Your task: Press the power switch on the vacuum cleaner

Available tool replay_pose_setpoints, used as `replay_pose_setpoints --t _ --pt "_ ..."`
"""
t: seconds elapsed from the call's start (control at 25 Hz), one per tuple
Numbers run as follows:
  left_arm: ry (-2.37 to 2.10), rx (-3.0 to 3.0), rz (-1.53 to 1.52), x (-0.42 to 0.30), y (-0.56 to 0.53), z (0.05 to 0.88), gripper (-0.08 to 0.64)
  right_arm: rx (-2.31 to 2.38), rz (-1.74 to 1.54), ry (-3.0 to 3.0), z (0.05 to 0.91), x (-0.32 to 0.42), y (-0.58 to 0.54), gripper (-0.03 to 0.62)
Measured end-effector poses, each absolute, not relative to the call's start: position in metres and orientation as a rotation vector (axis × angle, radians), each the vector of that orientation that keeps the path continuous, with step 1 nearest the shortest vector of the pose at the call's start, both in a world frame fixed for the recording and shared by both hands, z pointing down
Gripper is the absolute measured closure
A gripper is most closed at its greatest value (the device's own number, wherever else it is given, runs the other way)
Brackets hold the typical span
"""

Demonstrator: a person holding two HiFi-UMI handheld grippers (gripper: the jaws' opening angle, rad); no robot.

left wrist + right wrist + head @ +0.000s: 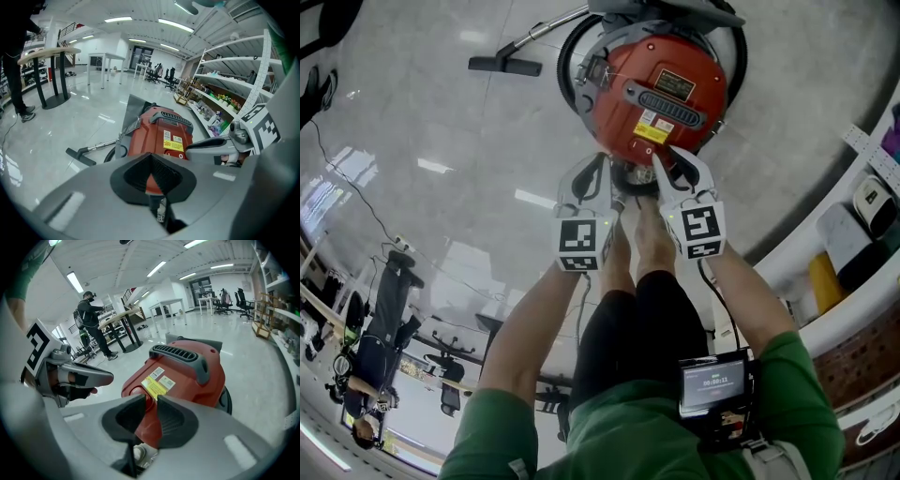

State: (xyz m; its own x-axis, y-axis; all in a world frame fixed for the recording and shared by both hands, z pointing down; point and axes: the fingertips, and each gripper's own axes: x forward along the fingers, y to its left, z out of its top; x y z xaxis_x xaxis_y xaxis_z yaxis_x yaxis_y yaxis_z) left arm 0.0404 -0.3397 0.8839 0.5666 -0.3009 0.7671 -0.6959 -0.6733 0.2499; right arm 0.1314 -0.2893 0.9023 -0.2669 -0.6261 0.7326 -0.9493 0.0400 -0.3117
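A red canister vacuum cleaner (pixel 656 89) stands on the floor just ahead of the person's feet, black handle on top and a yellow label (pixel 652 127) facing me. In the left gripper view a red rocker switch (pixel 174 154) sits just below that label. My left gripper (pixel 598 173) hovers at the vacuum's near edge with its pads meeting at the tips and nothing held. My right gripper (pixel 667 167) is beside it, pointing at the label side, its pads a narrow slit apart with nothing between them. Each gripper shows in the other's view: the right gripper (pixel 220 147), the left gripper (pixel 79 376).
The vacuum's hose and black floor nozzle (pixel 504 64) lie to the left on the glossy grey floor. Shelving (pixel 225 93) with goods runs along the right. A person (pixel 91 317) stands by a tall table (pixel 124 319) further off. The wearer's feet (pixel 637 230) are just behind the grippers.
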Motion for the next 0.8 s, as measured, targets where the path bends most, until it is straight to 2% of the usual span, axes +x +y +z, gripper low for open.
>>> replay_pose_setpoints --t 0.8 --pt "-0.801 2.279 0.953 0.041 -0.3493 0.8846 0.552 1.583 1.105 -1.892 0.9067 0.1324 -0.2882 0.528"
